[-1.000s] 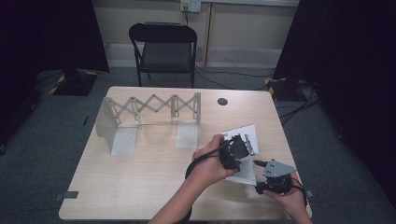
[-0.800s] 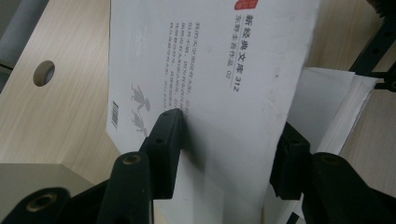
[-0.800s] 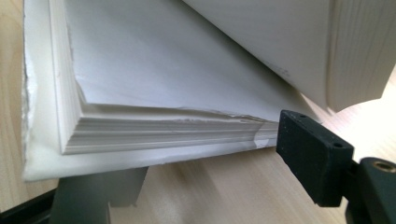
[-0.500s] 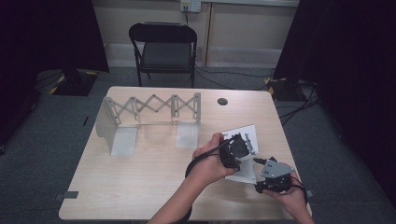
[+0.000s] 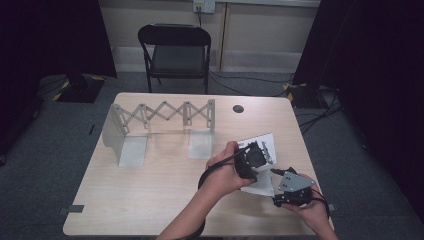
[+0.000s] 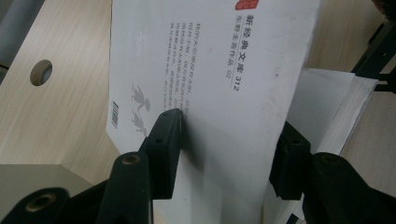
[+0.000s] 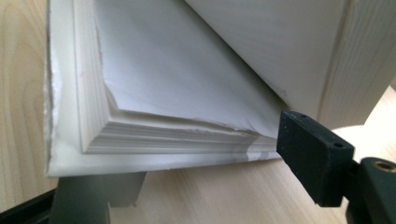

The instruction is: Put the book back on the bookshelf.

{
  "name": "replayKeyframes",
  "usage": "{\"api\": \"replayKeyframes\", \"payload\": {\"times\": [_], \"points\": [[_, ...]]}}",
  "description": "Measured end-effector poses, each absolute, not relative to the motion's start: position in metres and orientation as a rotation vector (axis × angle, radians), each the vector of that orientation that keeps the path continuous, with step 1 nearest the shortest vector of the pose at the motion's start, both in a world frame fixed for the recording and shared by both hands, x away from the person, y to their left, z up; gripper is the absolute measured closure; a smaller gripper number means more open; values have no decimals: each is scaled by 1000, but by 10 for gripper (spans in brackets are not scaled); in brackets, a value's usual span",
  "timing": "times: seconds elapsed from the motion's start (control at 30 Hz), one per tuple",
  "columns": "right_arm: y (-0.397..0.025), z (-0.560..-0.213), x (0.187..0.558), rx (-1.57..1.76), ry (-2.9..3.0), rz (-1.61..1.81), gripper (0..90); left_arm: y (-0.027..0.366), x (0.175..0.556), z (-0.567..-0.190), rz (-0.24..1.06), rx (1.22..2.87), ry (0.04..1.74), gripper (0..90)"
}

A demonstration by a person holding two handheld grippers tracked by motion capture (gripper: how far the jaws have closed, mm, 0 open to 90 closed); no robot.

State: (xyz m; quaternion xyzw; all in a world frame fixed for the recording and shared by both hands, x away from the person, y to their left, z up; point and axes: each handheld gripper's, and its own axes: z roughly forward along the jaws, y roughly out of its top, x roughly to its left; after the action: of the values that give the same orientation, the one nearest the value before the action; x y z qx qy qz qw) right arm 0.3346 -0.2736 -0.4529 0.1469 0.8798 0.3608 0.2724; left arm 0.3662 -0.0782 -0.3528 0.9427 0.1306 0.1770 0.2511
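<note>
A white paperback book (image 5: pixel 263 142) lies open near the table's right front. The left gripper (image 5: pixel 252 158) holds a thick raised part of the book (image 6: pixel 224 70), whose back cover carries printed text and a barcode. That part stands between the jaws, one pressing on the cover and the other behind the page edge, so the left gripper (image 6: pixel 226 144) is shut on it. The right gripper (image 5: pixel 278 175) is low at the book's near corner. It (image 7: pixel 205 182) stands open, its jaws wide apart on either side of the flat stack of pages (image 7: pixel 177 93).
A metal scissor-type folding rack (image 5: pixel 160 114) with two flat end plates stands at the table's back left. A round cable hole (image 5: pixel 238 108) lies behind the book. A black folding chair (image 5: pixel 175 50) stands beyond the table. The table's front edge is close under both hands.
</note>
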Motion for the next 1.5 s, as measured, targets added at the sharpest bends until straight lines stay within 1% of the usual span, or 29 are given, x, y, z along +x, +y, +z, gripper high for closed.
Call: {"api": "replayKeyframes", "payload": {"times": [0.67,0.73,0.87,0.9,0.93,0.97,1.07,1.17,1.23,1.33,1.4,1.43,1.5], "points": [[-273,-448,333,339,2374,986,282,-81,368,-350,486,2578,358,518],[-273,-447,332,314,2378,976,298,-81,368,-350,485,2574,366,518],[-270,-444,330,234,2380,981,360,-82,367,-349,491,2577,370,521],[-269,-443,329,213,2383,1001,390,-83,367,-349,487,2578,370,521],[-267,-441,328,176,2392,1002,448,-83,367,-349,490,2581,369,520],[-263,-439,326,133,2398,980,460,-84,367,-350,493,2578,368,519],[-260,-435,326,151,2392,943,502,-83,366,-351,492,2549,366,504],[-264,-431,326,195,2366,966,537,-83,366,-352,495,2535,329,491],[-264,-427,327,224,2353,974,564,-83,364,-352,452,2502,332,471],[-267,-421,331,261,2342,978,595,-78,364,-346,451,2456,353,437],[-267,-418,333,276,2348,970,602,-71,363,-340,467,2413,366,435],[-267,-416,334,283,2349,969,607,-68,363,-337,469,2412,355,413],[-267,-413,336,295,2352,966,613,-63,362,-335,462,2418,369,398]]}}
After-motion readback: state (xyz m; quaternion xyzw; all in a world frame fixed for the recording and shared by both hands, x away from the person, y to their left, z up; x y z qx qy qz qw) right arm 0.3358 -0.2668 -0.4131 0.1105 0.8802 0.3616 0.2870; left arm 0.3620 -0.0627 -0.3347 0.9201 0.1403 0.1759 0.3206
